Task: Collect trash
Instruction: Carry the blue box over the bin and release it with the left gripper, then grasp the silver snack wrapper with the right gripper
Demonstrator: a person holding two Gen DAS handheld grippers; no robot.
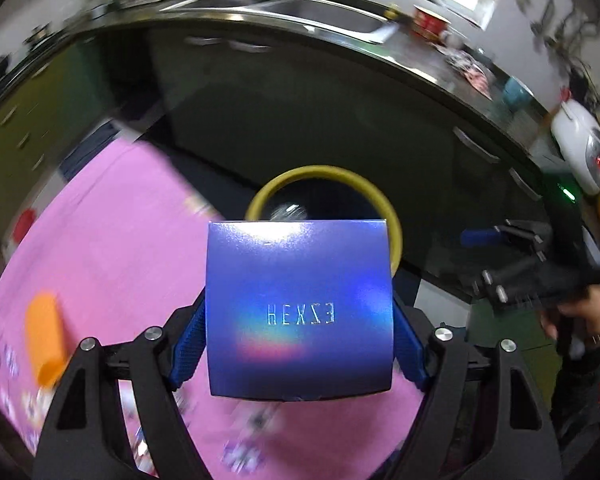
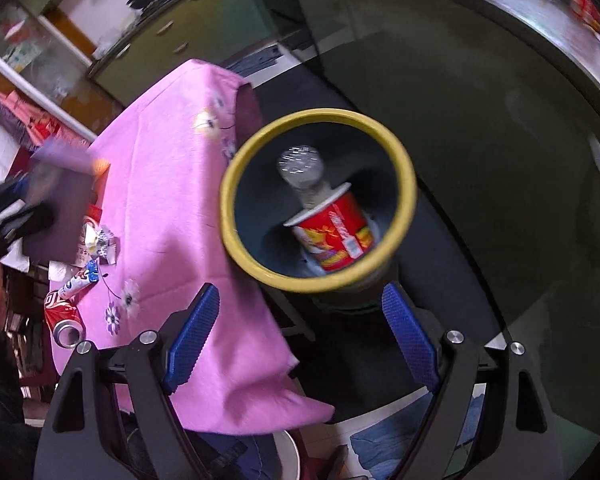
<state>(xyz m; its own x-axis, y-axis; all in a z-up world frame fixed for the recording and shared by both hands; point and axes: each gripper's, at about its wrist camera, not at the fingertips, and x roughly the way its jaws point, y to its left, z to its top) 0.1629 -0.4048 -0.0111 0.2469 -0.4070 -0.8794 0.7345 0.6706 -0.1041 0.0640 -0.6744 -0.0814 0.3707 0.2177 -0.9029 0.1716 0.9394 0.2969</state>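
Left tool (image 1: 300,344) clamps a glossy blue box (image 1: 299,308) — right tool (image 2: 300,332) wide, near the round yellow-rimmed bin (image 2: 236,184).

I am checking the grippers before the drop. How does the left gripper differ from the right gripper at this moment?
The left gripper is shut on the blue box; the right gripper is open and holds nothing. The left gripper is above the pink tablecloth, short of the bin; the right gripper looks down into it. Both have blue pads.

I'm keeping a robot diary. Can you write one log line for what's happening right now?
left gripper: holding blue box | right gripper: open, empty | bin: holds cup, bottle | can: on table
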